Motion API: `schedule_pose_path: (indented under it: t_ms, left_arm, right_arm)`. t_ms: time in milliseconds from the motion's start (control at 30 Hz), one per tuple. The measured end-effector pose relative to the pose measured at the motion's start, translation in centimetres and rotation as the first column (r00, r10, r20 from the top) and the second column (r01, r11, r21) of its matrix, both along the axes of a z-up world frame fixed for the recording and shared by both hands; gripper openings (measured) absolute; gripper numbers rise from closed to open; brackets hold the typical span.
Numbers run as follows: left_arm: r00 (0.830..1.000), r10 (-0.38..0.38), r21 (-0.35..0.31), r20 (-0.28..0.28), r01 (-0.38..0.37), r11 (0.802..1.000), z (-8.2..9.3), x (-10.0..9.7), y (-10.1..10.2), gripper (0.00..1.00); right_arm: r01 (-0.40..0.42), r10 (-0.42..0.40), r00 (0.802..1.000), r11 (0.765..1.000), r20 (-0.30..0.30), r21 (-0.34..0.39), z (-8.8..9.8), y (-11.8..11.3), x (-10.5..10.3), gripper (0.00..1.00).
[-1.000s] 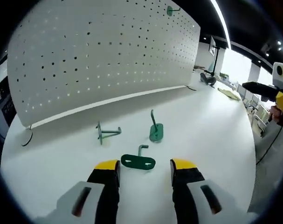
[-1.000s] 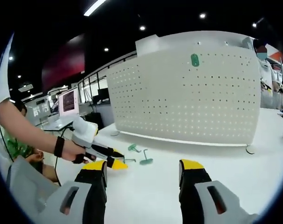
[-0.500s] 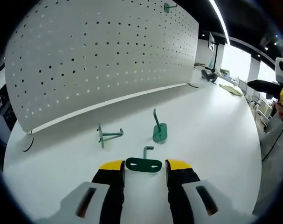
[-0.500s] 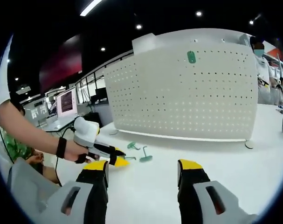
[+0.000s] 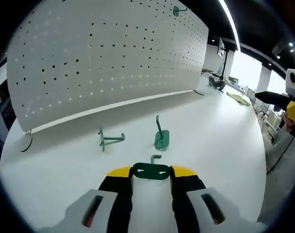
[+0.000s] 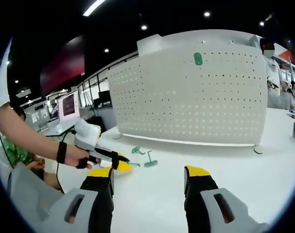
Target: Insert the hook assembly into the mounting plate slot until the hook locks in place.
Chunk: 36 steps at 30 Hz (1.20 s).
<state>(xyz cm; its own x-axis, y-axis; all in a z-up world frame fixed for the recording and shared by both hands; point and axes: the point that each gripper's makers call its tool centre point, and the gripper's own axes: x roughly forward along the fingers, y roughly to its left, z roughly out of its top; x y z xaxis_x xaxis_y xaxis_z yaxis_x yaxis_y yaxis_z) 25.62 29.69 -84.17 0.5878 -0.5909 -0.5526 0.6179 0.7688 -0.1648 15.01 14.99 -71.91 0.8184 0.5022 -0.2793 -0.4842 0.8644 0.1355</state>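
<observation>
My left gripper (image 5: 151, 173) is shut on a dark green hook plate (image 5: 150, 170), one yellow-tipped jaw at each end, low over the white table (image 5: 220, 131). Two more green hooks lie just beyond: one (image 5: 161, 136) with its stem up, another (image 5: 108, 139) on its side. The white pegboard (image 5: 108, 53) stands behind them and carries a mounted green hook (image 5: 177, 9) near its top. In the right gripper view, my right gripper (image 6: 149, 175) hangs open and empty above the table, far from the pegboard (image 6: 196, 97), where the mounted hook (image 6: 198, 58) shows. A hand holds the left gripper (image 6: 119, 162) by the loose hooks (image 6: 149, 162).
The pegboard stands on small feet (image 6: 257, 150) along the table's back. A person's arm (image 6: 26, 136) reaches in from the left of the right gripper view. Desks and a monitor (image 6: 71, 107) lie beyond. The right gripper (image 5: 286, 99) hovers past the table's right edge.
My left gripper's jaws have moved forward and closed from wide apart onto the ends of the green hook plate. The right gripper has stayed open, drifting only slightly.
</observation>
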Motion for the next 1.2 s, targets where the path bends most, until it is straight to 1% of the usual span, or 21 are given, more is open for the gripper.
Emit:
schedule_pose_path:
  t_ms: [67,200,233,267,367,433,600,633,667,733,800,900,1000,1100,1200]
  left_arm:
    - [1.000,0.011,-0.008,-0.007,-0.011,1.000,0.0,-0.2,0.1,0.31]
    - [0.999,0.019,-0.052,-0.035,-0.021,0.998,0.5,-1.0,-0.1,0.31]
    - [0.998,0.030,-0.089,-0.049,-0.034,0.995,0.9,-1.3,-0.3,0.30]
    - [0.998,0.036,-0.107,-0.053,-0.041,0.993,1.1,-1.4,-0.3,0.30]
    - [0.997,0.034,-0.113,-0.063,-0.041,0.993,1.4,-1.9,-0.1,0.30]
    - [0.996,0.047,-0.140,-0.080,-0.058,0.988,1.8,-2.2,-0.1,0.30]
    - [0.996,0.058,-0.161,-0.062,-0.068,0.985,2.7,-2.9,-0.1,0.30]
    - [0.997,0.060,-0.171,-0.057,-0.069,0.983,3.0,-3.0,-0.2,0.30]
    - [0.997,0.054,-0.194,-0.051,-0.063,0.979,3.5,-3.3,-0.4,0.30]
    - [0.998,0.046,-0.204,-0.042,-0.054,0.977,4.1,-3.7,-0.6,0.30]
    - [0.998,0.035,-0.207,-0.046,-0.044,0.977,4.4,-4.2,-0.7,0.30]
    - [0.999,0.023,-0.220,-0.039,-0.031,0.975,5.1,-5.0,-1.0,0.31]
    - [0.999,0.009,-0.221,-0.032,-0.016,0.975,5.7,-5.7,-1.1,0.31]
    - [0.999,0.017,-0.228,-0.048,-0.028,0.973,5.9,-6.4,-1.0,0.31]
    - [0.999,0.022,-0.240,-0.048,-0.033,0.970,6.2,-7.0,-0.8,0.31]
  right_arm:
    - [-0.007,0.007,1.000,1.000,-0.008,0.002,-0.1,0.2,-0.1,0.59]
    - [-0.021,0.021,1.000,1.000,-0.006,-0.002,-0.1,0.5,-0.2,0.58]
    - [-0.024,0.024,1.000,1.000,-0.003,-0.002,0.0,0.6,-0.2,0.58]
    - [-0.026,0.026,1.000,1.000,-0.002,-0.001,0.0,0.6,-0.2,0.58]
    - [-0.037,0.037,0.999,0.999,-0.010,0.001,-0.2,1.1,-0.1,0.57]
    - [-0.046,0.046,0.999,0.999,-0.007,-0.002,-0.1,1.4,-0.1,0.57]
    - [-0.072,0.072,0.997,0.997,-0.002,-0.004,0.1,2.2,-0.2,0.57]
    - [-0.078,0.078,0.997,0.997,-0.003,-0.008,0.1,2.3,-0.2,0.57]
    - [-0.086,0.086,0.996,0.996,-0.006,-0.013,0.0,2.5,-0.3,0.56]
    - [-0.097,0.097,0.995,0.995,-0.002,-0.018,0.0,2.7,-0.5,0.54]
    - [-0.103,0.103,0.995,0.995,0.002,-0.009,0.2,2.9,-0.5,0.54]
    - [-0.113,0.113,0.994,0.993,0.010,-0.018,0.3,3.2,-0.7,0.53]
    - [-0.115,0.115,0.993,0.993,0.014,-0.011,0.5,3.4,-0.9,0.53]
    - [-0.117,0.117,0.993,0.993,0.006,-0.016,0.4,3.5,-1.0,0.53]
    - [-0.122,0.122,0.992,0.992,0.008,-0.017,0.4,3.7,-1.2,0.53]
